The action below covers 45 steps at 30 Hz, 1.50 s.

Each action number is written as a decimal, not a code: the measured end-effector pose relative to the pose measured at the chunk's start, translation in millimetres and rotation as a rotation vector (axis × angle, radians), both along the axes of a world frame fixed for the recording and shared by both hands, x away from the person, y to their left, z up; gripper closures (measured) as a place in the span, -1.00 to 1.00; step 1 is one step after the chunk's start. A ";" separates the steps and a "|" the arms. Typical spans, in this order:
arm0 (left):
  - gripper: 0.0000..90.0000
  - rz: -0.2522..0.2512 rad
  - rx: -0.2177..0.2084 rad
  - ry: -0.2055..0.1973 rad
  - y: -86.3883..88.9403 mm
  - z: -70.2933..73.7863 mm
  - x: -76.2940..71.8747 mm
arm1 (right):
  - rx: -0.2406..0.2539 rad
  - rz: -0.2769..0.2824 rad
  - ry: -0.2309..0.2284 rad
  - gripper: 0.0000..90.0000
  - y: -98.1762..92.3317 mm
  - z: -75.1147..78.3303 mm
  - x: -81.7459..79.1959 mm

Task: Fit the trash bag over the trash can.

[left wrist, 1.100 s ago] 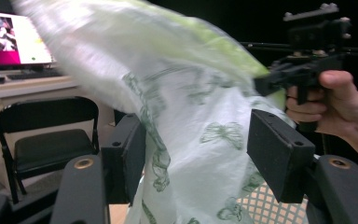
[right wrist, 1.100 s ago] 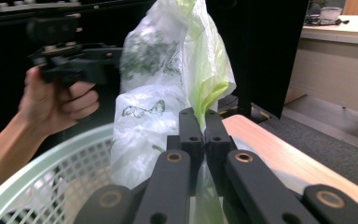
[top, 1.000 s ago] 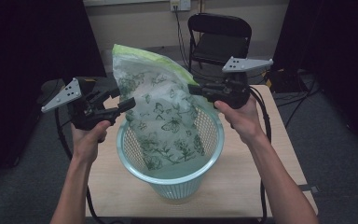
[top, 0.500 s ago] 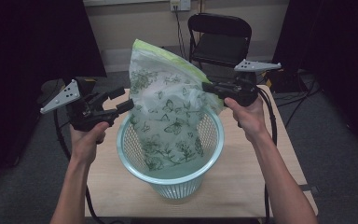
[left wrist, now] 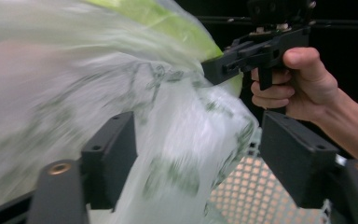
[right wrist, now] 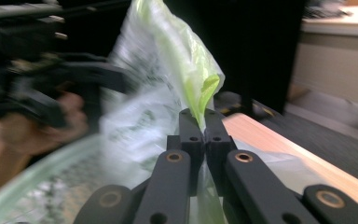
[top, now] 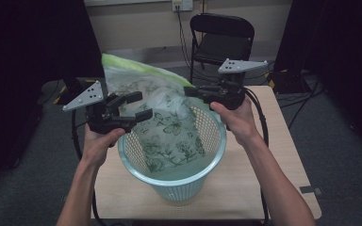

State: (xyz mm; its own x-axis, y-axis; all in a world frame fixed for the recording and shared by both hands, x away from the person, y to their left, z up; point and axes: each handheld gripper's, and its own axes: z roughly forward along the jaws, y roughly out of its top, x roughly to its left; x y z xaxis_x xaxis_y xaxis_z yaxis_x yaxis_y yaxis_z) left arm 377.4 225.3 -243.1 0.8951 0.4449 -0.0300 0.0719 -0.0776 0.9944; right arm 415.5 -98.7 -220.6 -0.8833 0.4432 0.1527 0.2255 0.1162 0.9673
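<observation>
Pinching the bag's [top: 165, 117] green rim, the right gripper [right wrist: 198, 122] holds it half inside the basket [top: 212, 155], while the left gripper [top: 131, 107], jaws just opened and spread beside it, could let that side sag inward.

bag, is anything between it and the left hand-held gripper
Nothing visible. The left hand-held gripper has just been opening, its jaws apart beside the bag. The right hand-held gripper pinches the bag's green edge over the basket.
</observation>
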 end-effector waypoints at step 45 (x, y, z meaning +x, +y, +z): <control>1.00 0.013 0.022 -0.050 16.5 -24.7 9.3 | -0.037 0.126 -0.081 0.16 45.1 7.0 -32.1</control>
